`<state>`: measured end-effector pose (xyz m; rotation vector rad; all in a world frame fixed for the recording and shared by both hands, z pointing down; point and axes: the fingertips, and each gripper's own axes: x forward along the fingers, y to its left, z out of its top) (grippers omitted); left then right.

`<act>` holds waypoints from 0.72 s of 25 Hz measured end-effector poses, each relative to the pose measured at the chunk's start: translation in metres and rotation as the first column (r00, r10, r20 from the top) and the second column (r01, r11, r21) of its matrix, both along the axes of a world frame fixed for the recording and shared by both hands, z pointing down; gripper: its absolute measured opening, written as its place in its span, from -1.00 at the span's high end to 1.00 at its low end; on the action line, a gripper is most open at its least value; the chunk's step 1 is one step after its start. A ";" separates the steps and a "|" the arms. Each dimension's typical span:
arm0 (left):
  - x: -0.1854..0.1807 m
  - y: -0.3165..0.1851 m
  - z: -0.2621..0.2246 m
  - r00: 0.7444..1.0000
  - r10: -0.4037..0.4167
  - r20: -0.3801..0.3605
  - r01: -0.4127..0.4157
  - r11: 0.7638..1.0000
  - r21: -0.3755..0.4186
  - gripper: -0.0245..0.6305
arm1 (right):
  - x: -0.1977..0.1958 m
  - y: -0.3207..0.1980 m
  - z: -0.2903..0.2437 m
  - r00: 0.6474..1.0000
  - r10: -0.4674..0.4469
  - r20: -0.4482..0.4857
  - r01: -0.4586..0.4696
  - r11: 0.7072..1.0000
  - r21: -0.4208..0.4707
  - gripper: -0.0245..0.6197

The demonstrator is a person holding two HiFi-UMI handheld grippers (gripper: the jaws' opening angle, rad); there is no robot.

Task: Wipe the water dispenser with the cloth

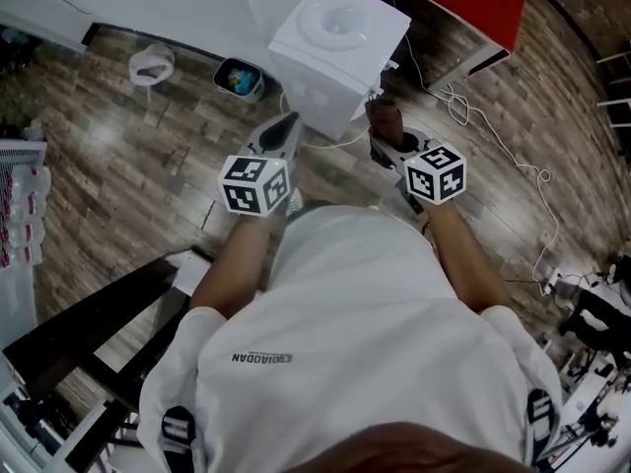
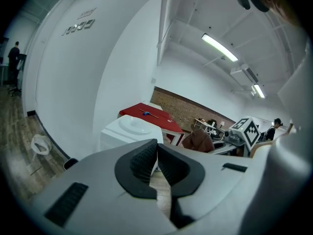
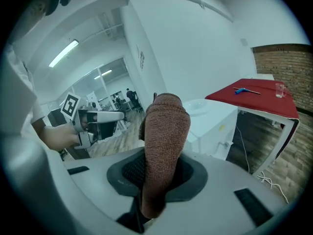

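- We see a dark wood-plank floor (image 1: 118, 146) with a white cable (image 1: 458, 104) trailing across it
- We find white walls (image 2: 98, 72), and a brick wall (image 3: 283, 62) behind a red table (image 3: 254, 94)
- We see strip lights (image 2: 220, 48) lit on the white ceiling (image 2: 195, 9)

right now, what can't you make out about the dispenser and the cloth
- Lower body of the water dispenser: in the left gripper view it is hidden behind the left gripper; the head view shows mainly its top.
- Part of the water dispenser: in the right gripper view it is covered by the cloth.
- Full size of the cloth: it is bunched in the right gripper, with its lower end lost between the jaws.
- Dirt or water on the water dispenser: too small to see in any view.
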<state>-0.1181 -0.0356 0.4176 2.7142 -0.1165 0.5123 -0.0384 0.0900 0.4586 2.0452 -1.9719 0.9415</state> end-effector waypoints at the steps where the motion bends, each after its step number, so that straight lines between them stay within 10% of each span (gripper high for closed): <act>1: 0.005 0.008 -0.001 1.000 -0.015 -0.002 0.015 1.000 0.002 0.92 | 0.007 0.011 -0.002 1.000 0.001 -0.002 -0.001 1.000 0.008 0.71; 11: 0.042 0.108 0.004 0.997 -0.081 -0.004 0.081 0.997 0.003 0.93 | 0.044 0.112 0.003 1.000 -0.009 0.016 0.009 1.000 0.024 0.71; 18: 0.040 0.108 -0.002 0.991 -0.130 0.024 0.129 0.991 0.045 0.92 | 0.060 0.082 0.002 0.993 -0.110 0.037 0.109 0.994 0.017 0.71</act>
